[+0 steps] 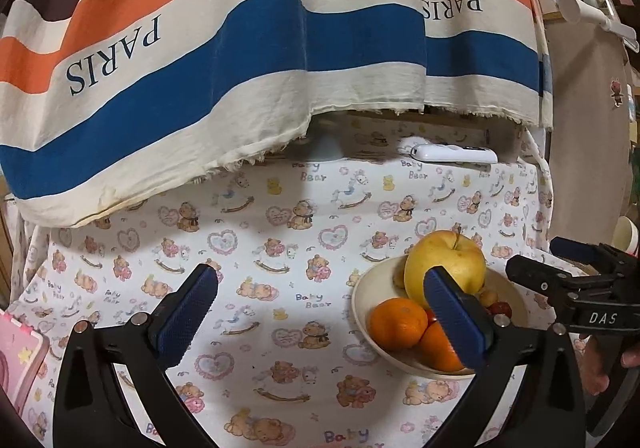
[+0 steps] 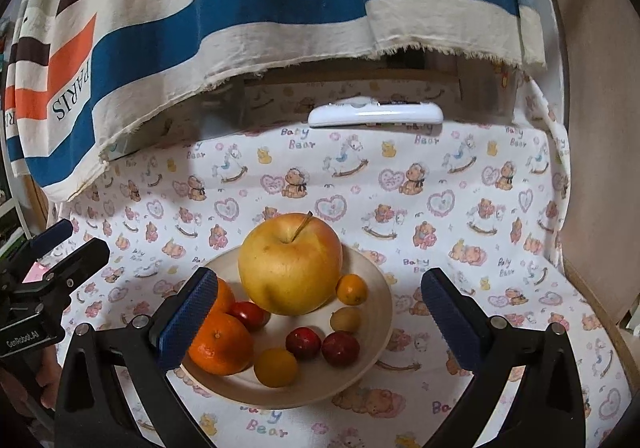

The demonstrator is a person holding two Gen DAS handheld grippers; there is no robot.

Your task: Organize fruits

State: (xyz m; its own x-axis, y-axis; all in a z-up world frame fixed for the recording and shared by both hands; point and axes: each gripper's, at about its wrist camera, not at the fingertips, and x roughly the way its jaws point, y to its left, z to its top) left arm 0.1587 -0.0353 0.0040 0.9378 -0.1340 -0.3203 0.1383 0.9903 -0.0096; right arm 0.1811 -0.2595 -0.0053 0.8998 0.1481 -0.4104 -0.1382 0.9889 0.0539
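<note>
The right gripper hangs over the plate, jaws wide apart and empty. The left gripper is likewise spread. The apple sits at the plate's twelve o'clock; nudged, it could roll off.

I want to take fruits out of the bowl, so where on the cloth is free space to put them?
Free cloth lies right of the bowl, and between bowl and white remote. In the left view, a wide bare patch lies left of the bowl. The bowl itself is crowded: apple, oranges, small fruits.
</note>
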